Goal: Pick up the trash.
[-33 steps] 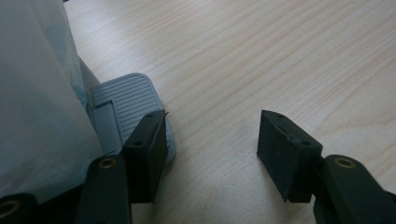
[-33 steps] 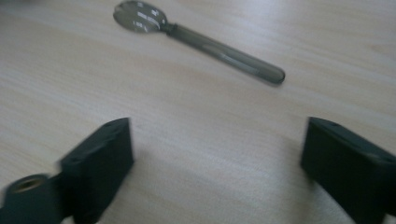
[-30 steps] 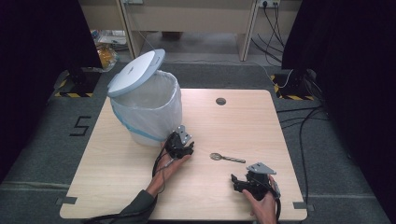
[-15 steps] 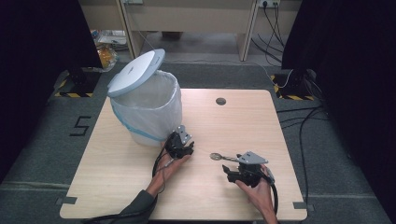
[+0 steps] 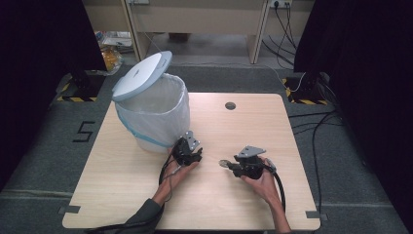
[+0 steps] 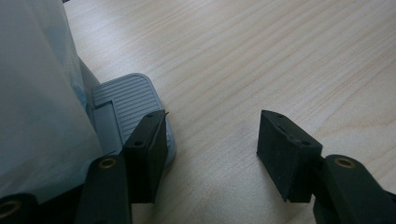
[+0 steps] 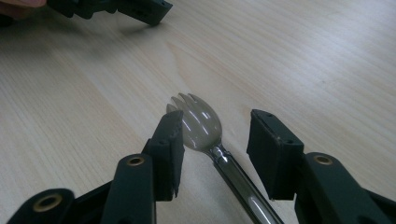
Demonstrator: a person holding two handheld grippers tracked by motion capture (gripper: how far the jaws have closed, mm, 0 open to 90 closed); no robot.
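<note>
The table (image 5: 122,195) is carrying a white pedal bin (image 5: 156,114) with its lid tipped open, and the left gripper (image 5: 187,152) is sitting right at the bin's foot. In the left gripper view 1 of its pads (image 6: 148,149) is resting over the grey pedal (image 6: 122,105) while the other is standing clear over bare wood, so its jaws are partly apart and clamping nothing.

The right gripper (image 7: 215,154) is straddling a spork (image 7: 200,126) that is lying flat on the table, just ahead of and between its 2 jaws. The jaws have just been closing, yet a gap is showing on both sides of the neck, so nothing is gripped yet.

The spork's long axis is running straight along the gripper's own line: tines pointing away from it, handle trailing back under it.

The likely trouble: the pads are meeting the smooth, thin neck low against the wood, so it may be slipping or pivoting out as they pinch, or the pads may be scraping the tabletop.
</note>
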